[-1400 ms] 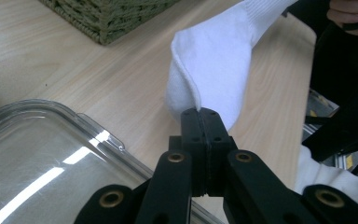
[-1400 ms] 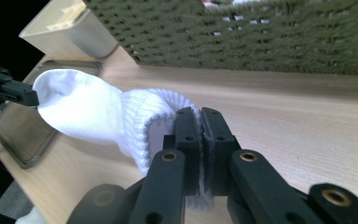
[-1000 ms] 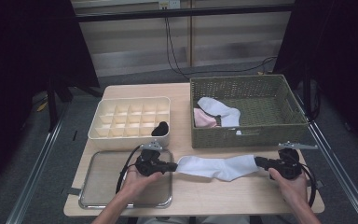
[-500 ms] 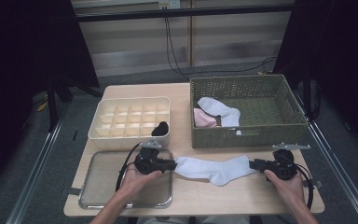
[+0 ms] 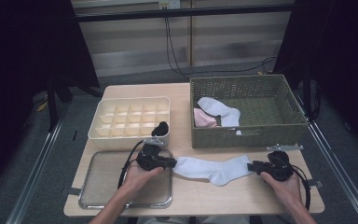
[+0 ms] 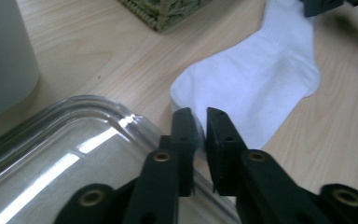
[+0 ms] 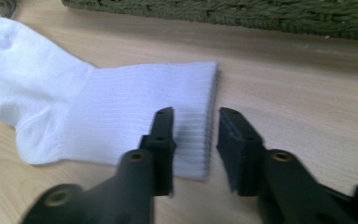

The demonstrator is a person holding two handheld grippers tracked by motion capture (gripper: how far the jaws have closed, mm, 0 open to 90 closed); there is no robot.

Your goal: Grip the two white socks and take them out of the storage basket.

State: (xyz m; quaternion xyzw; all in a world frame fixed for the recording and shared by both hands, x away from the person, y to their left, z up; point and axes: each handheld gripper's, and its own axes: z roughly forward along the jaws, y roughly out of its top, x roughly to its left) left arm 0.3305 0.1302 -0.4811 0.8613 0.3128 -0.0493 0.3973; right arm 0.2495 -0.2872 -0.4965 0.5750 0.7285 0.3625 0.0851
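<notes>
One toe tip of the white sock hides between black fingers.

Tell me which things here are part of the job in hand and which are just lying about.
In the job: white sock, left gripper at its toe, right gripper at its cuff.

Lying about: wicker basket with socks, divided box, clear tray.
</notes>
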